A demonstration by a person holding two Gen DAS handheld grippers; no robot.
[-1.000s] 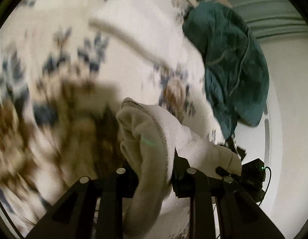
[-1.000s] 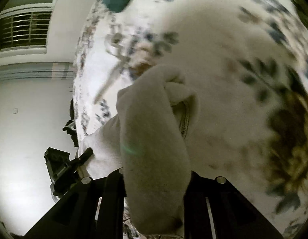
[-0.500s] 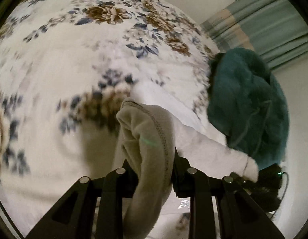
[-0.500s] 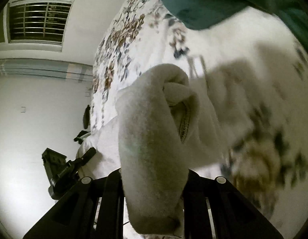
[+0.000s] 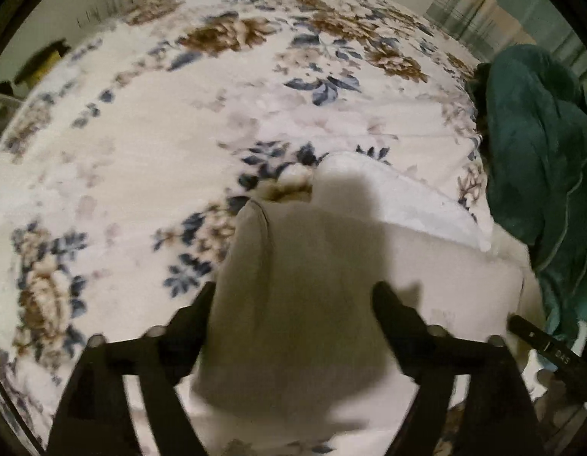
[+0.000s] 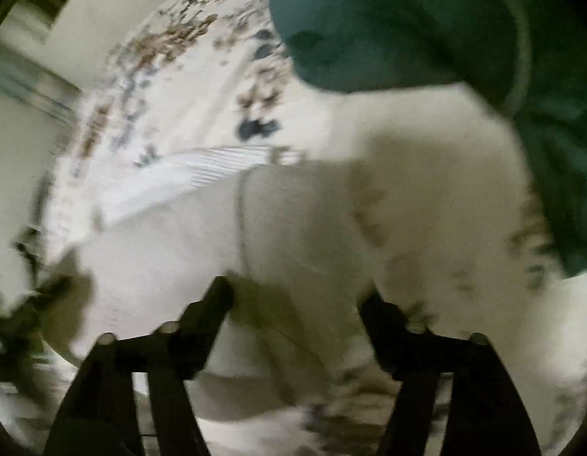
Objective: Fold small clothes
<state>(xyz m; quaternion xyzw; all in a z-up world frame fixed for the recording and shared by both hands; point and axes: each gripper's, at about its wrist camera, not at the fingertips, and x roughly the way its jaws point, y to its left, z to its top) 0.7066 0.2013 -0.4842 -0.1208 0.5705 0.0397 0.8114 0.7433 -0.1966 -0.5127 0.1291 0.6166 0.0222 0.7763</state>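
A white fleece garment lies folded on the floral bedspread. My left gripper is open, its jaws spread wide on either side of the garment's near fold, not gripping it. The garment also fills the right wrist view, blurred. My right gripper is open too, with the cloth lying between its spread jaws. A ribbed white edge of the garment shows beyond.
A dark teal garment lies heaped at the bed's right side, just past the white one; it also shows in the right wrist view. Curtains hang behind the bed. The other gripper's black tip shows at lower right.
Both grippers were shut on bunched white cloth held above the bed. Now both have opened and the cloth lies down flat on the bedspread.
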